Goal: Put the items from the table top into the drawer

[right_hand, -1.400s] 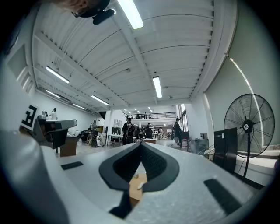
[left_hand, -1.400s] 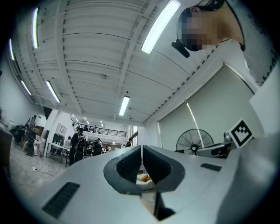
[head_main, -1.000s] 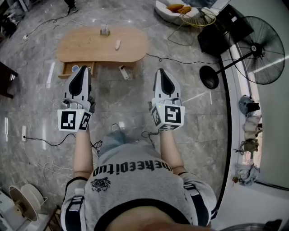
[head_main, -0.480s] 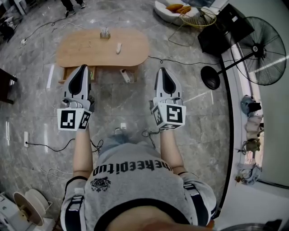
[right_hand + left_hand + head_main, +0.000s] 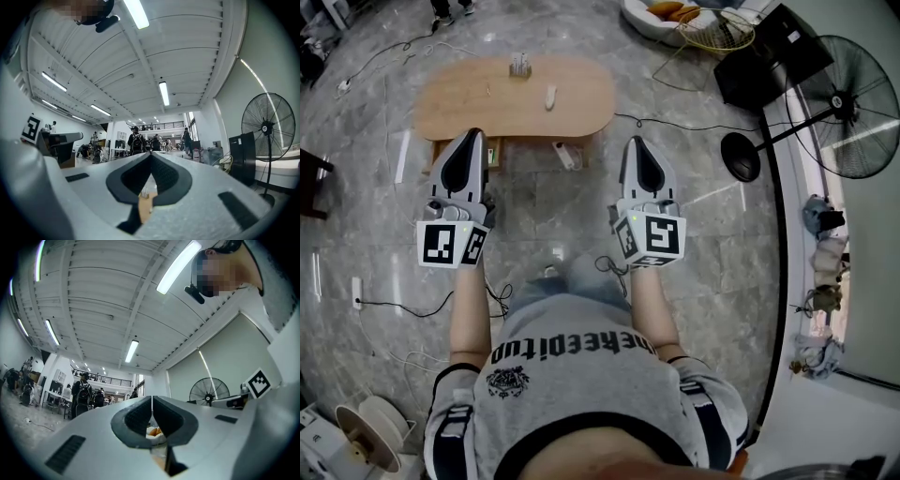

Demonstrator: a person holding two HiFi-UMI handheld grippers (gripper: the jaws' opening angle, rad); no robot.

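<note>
- head view: one wooden table (image 5: 581, 105) lies well ahead of the person. two items sit on it, apart: a small upright thing (image 5: 518, 66) and a white oblong thing (image 5: 550, 96).
- one drawer (image 5: 493, 152) stands open under the table's left end, mostly hidden behind the left gripper (image 5: 472, 136). the right gripper (image 5: 637, 143) is level with it, and both are short of the table.
- left gripper view: the two jaws are pressed together, pinching nothing.
- right gripper view: the two jaws are pressed together and empty. one standing fan (image 5: 268, 126) is at the right.

Long ceiling strips (image 5: 178, 267) flood the room brightly and glare white. The floor (image 5: 722, 234) gleams with pale streaks; the counter (image 5: 577, 103) sits evenly lit, shadows faint. Both gripper views bow hard, corners black, foreground soft.
</note>
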